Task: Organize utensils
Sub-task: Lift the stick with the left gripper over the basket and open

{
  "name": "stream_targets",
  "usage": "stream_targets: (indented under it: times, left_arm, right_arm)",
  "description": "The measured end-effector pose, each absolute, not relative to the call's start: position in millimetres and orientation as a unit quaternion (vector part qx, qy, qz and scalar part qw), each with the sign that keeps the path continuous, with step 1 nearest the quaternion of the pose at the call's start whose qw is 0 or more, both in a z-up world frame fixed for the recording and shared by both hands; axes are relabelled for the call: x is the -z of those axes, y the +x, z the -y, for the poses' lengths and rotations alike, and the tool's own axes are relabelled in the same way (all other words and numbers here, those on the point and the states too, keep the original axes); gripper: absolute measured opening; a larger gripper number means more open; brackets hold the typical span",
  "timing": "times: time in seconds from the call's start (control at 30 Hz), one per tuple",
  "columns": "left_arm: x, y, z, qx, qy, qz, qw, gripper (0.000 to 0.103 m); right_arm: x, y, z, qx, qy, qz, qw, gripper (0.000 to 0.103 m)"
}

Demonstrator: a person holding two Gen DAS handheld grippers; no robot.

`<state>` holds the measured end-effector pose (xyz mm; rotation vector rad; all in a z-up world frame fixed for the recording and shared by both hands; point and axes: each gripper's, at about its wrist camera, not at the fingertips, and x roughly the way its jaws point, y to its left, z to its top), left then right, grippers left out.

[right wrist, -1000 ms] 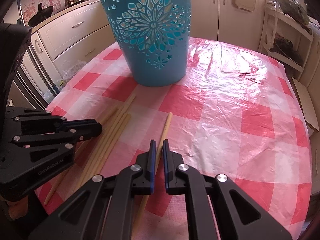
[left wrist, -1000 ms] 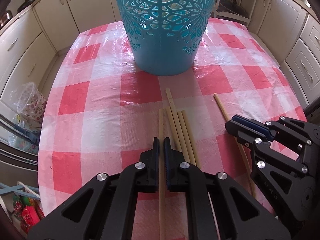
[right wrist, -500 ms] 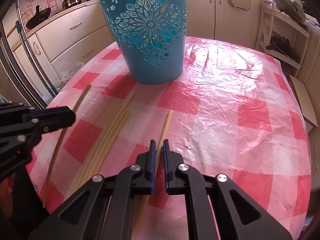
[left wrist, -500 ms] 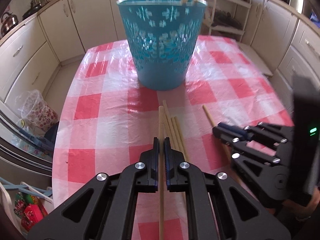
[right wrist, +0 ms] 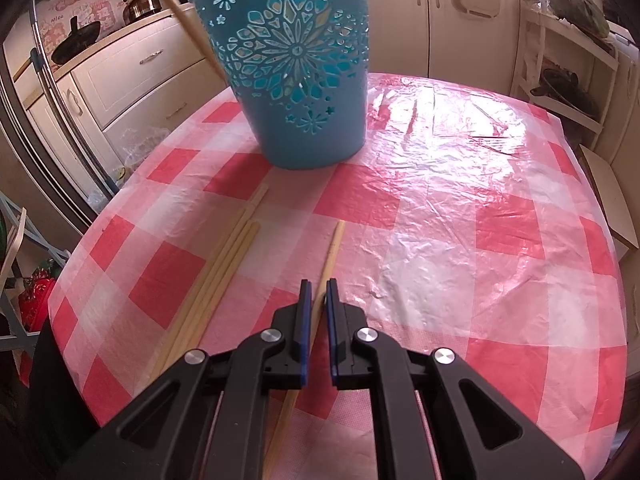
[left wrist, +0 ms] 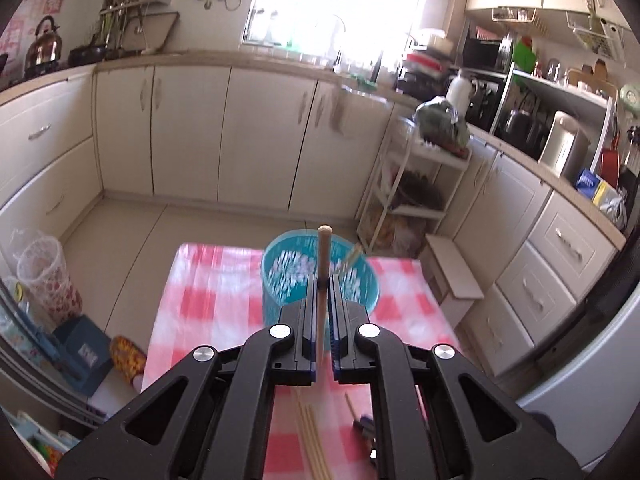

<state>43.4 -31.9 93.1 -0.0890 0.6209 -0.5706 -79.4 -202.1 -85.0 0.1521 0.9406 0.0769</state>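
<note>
At the upper left of the right wrist view, a pale wooden chopstick slants down across the frame toward the rim of the tall turquoise plastic basket with cut-out flower patterns; judging by the other camera, it is the one the left gripper carries. Below it, at lower left, a bundle of pale wooden chopsticks lies on the red-and-white checked plastic tablecloth, pointing up toward the basket's base. Just right of the bundle, in the lower middle, the right gripper sits low over the cloth, clenched on a single pale wooden chopstick whose free end reaches toward the basket.

In the left wrist view, the left gripper at lower centre is clenched on the carried chopstick, which stands nearly upright in the frame, its rounded tip in front of the basket's far rim. The basket is blurred and seen from above, at mid-frame; other sticks already lean inside it at its right edge. The bundle left on the cloth shows at the bottom of the frame, under the jaws.

The step in hand looks like carrying one stick to the basket. The next move calls for bringing the stick over the basket's open mouth, tipping its lower end inside, and only then loosening the jaws so it drops in beside the others. The right gripper's stick would follow, then the bundle.
</note>
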Motion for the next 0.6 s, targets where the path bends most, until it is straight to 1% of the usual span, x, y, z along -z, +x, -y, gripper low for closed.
stream_targets:
  times: [0.23, 0.43, 0.6]
  left_arm:
    - [-125.3, 61.9, 52.5, 0.283, -0.038, -0.27, 0.92, 0.005]
    - [-150.4, 70.6, 54.9, 0.273, -0.038, -0.236, 0.932, 0.005]
    - [-151.5, 87.4, 58.6, 0.262, -0.034, -0.232, 0.936, 0.005]
  right_arm:
    - [86.9, -75.4, 209.4, -0.043, 0.083, -0.453, 0.887, 0.009]
    - [86.1, -75.5, 207.0, -0.045, 0.08, -0.452, 0.887, 0.011]
    - [86.4, -75.2, 205.9, -0.047, 0.079, -0.452, 0.887, 0.012]
